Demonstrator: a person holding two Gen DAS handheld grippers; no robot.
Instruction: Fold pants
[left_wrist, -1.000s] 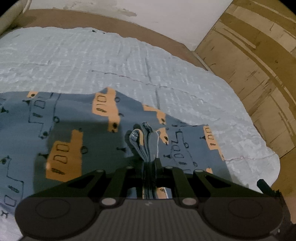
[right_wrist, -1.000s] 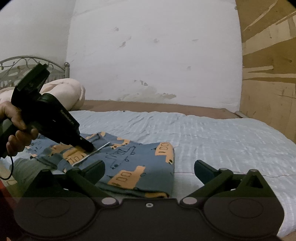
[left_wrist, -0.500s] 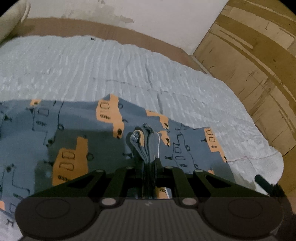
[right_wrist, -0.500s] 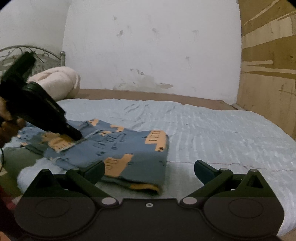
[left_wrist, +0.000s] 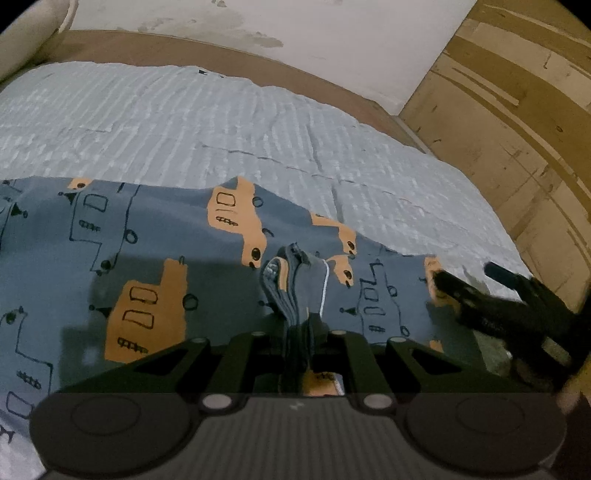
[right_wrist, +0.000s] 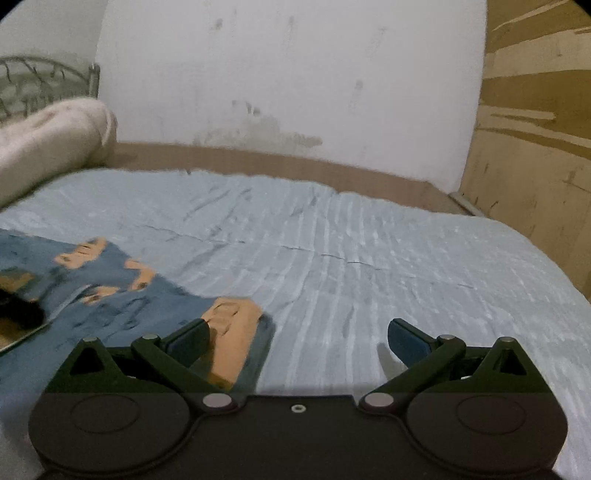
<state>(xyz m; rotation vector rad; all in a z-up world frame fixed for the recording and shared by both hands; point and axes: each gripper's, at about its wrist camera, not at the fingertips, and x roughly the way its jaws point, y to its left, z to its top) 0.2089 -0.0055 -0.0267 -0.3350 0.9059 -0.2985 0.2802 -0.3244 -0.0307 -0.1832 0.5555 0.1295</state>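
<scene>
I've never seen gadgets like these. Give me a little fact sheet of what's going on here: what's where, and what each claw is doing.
surface: light blue bedspread
garment: blue pants with orange truck print, lying folded on the bedspread
left claw: shut on a bunched edge of the pants
right claw: open, holding nothing, at the pants' corner
background: rolled cream bolster, white wall

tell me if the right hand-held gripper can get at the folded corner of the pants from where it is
Probably yes: the right hand-held gripper is open, with the pants corner already by its left finger, and only bedsheet around it.
</scene>
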